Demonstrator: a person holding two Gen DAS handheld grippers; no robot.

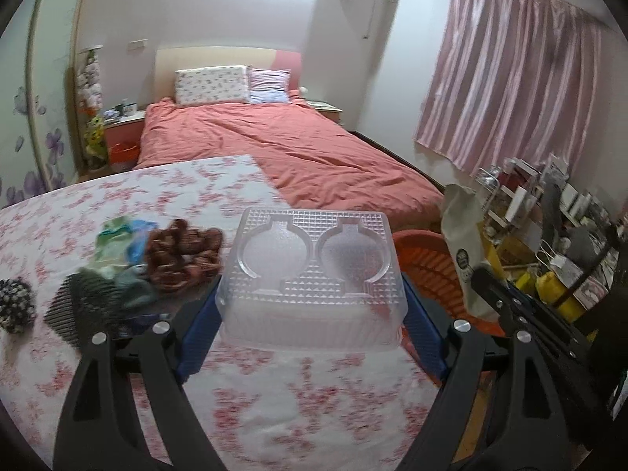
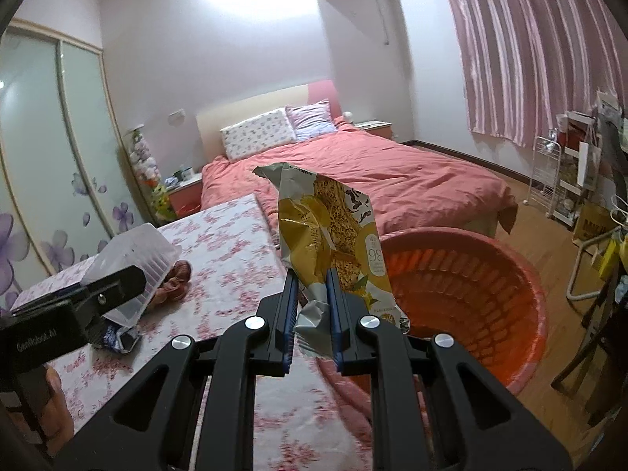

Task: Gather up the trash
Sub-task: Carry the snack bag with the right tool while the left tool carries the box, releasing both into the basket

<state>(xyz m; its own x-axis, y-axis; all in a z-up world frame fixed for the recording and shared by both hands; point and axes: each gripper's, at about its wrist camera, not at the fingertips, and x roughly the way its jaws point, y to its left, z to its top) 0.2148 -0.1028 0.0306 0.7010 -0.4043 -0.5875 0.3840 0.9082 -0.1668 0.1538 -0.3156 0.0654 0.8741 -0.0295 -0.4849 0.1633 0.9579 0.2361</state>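
- My left hand-held gripper (image 1: 312, 306) grasps a clear plastic tray (image 1: 314, 271) across its width, jaws spread wide on its side walls; it hangs above the worktop (image 1: 274, 404) near the right edge, moulded bottom up towards me
- My right hand-held gripper (image 2: 310, 306) is clenched on the crumpled lower end of a yellow snack wrapper (image 2: 329, 243), held at the worktop's right edge beside the orange basket (image 2: 510, 274)
- The tray's long axis runs side to side between my fingers, so its short side points ahead at the bed (image 1: 306, 149)
- The wrapper stands nearly upright, long axis vertical, torn top leaning slightly left
- Risk, as I judge it: the tray's thin walls may flex and spring out of the wide grip, dropping on the worktop or floor
- The wrapper is light and foil-slick; released too early, it could flutter short of the basket rim
- Both grippers are close together, so they may collide over the basket
- Socks (image 1: 180, 255) on the worktop's left are not trash; I must not sweep them along
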